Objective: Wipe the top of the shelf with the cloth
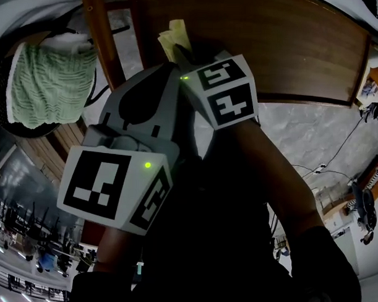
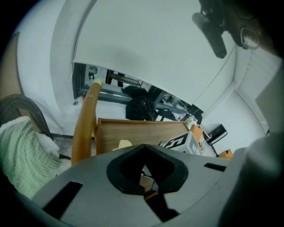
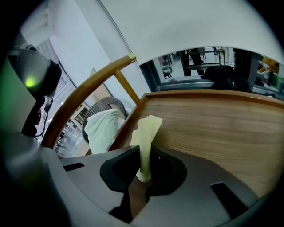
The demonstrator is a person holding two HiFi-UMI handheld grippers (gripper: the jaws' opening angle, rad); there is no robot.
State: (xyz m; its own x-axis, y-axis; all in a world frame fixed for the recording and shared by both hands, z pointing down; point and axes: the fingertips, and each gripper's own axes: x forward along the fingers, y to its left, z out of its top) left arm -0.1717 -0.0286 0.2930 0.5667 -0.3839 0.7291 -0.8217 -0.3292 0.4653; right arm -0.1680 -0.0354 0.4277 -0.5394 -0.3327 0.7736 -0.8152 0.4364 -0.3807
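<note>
— Why is the pale yellow cloth standing up like a little flag?

— The right gripper has its jaws pinched tight on the cloth's lower end, so the free end sticks up past the tips. I'd judge that grip is meant to let the loose part drag flat once it is lowered onto the shelf top.

— Where is the cloth, then?

— Lower centre of the right gripper view, over the wooden board's left end, beside the curved wooden rail. Whether it touches the wood, I cannot tell.

— And the left gripper?

— Jaws closed on nothing, held close alongside; it seems to be simply out of the way.

— How does the cloth look?

— Thin, crumpled, folded narrow. The green towel at left lies apart.
</note>
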